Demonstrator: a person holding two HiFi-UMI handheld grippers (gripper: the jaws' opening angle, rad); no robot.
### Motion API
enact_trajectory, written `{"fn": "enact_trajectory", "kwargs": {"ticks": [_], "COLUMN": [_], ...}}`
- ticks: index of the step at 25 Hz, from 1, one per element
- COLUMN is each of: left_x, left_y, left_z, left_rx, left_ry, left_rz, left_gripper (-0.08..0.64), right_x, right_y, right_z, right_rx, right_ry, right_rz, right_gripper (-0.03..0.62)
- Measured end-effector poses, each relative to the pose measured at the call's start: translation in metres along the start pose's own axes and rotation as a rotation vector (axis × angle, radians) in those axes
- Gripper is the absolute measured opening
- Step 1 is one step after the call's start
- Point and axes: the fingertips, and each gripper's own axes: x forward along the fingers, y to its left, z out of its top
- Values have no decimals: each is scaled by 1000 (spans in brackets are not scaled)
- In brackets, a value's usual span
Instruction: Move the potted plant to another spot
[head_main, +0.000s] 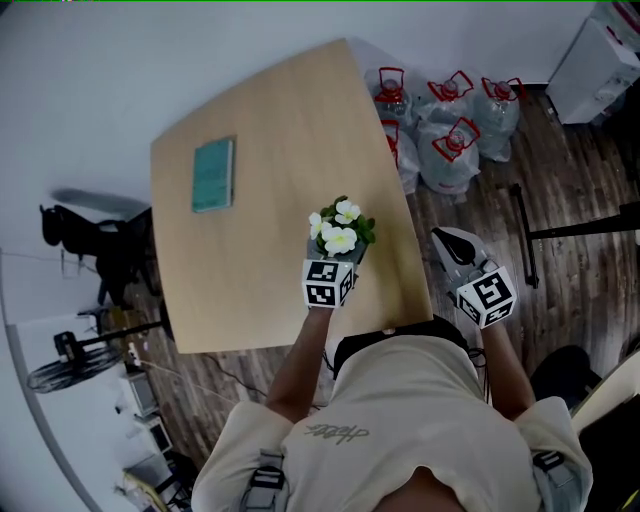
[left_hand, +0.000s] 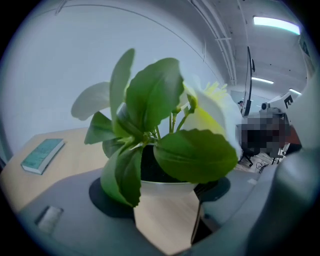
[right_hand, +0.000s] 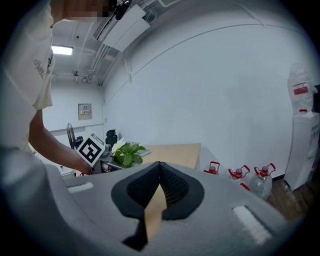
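L gripper (head_main: 331, 270) has its jaws set wide & clamped on the potted plant (left_hand: 159, 145) at its white pot. The plant sits btwn the jaws by the near right edge of the table (head_main: 270, 120), well apart from the teal book (head_main: 213, 175) on the far left side. R gripper (right_hand: 159, 167) has its jaws closed tip to tip w/ nothing in them. It's held just off the table's right edge over the wood floor (head_main: 570, 190), w/ water jugs (head_main: 455, 140) standing beyond it.

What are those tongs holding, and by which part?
The left tongs seem to grip the plant by the sides of its white pot. The right tongs are shut and hold nothing.
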Motion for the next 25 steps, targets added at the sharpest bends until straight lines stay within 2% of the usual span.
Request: {"fn": "enact_trajectory", "kwargs": {"ticks": [6,11,18,25], "left_x": [37,65,94,106], "left_y": [-4,-6,-2,-1], "left_z": [-15,-30,-45,-59], "left_rx": [-6,28,-7,16], "left_ry": [38,64,82,97], "left_rz": [-29,-28,-31,-6], "left_gripper": [357,357,357,357], "right_x": [-7,-9,-7,-13], "right_y": [-18,-29,-36,-44], "right_z": [-3,-11,-19,-27], "right_rx": [56,59,44,53], "right_ry": [5,33,81,118], "right_rz": [-29,-40,-30,-43], "right_gripper": [2,2,2,2]}}
